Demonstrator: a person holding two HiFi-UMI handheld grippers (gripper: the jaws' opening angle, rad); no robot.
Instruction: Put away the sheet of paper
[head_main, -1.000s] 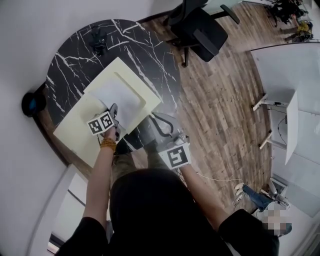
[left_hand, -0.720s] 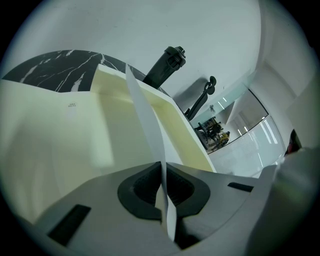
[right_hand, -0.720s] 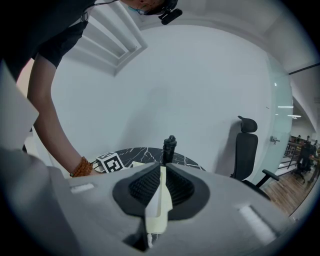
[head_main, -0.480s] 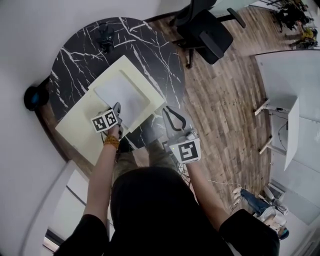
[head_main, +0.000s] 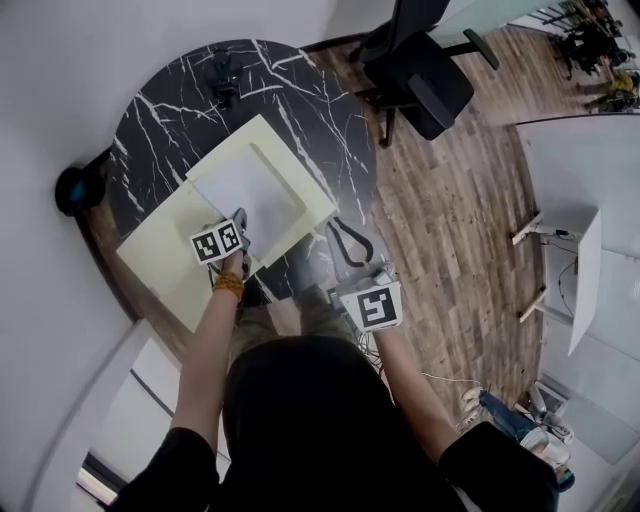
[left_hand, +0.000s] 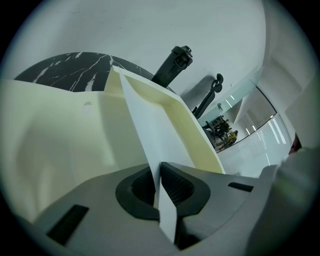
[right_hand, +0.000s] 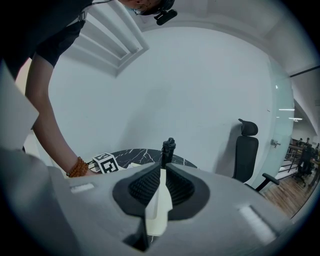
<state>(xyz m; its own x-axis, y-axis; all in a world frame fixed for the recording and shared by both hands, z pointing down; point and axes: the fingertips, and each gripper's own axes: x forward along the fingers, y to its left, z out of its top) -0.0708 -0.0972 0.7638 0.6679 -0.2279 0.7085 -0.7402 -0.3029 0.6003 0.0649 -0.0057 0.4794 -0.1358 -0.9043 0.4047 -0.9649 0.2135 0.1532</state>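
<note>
A white sheet of paper (head_main: 245, 190) lies on the raised half of an open cream folder (head_main: 160, 250) on the black marble table (head_main: 160, 110). My left gripper (head_main: 240, 218) is at the sheet's near edge and shut on it. In the left gripper view the sheet (left_hand: 145, 125) runs from the closed jaws of the left gripper (left_hand: 159, 167) up into the folder (left_hand: 50, 130). My right gripper (head_main: 338, 228) is at the folder's right corner. In the right gripper view the right gripper (right_hand: 161, 172) is shut on a cream edge that looks like the folder's.
A black stand (head_main: 222, 72) sits at the table's far side. A black office chair (head_main: 420, 70) stands on the wood floor beyond the table. A round dark object (head_main: 75, 188) lies left of the table, and a white desk (head_main: 560, 200) is at the right.
The right gripper has come up from the table's near edge toward the folder's right corner. The left gripper has stayed shut on the sheet.
</note>
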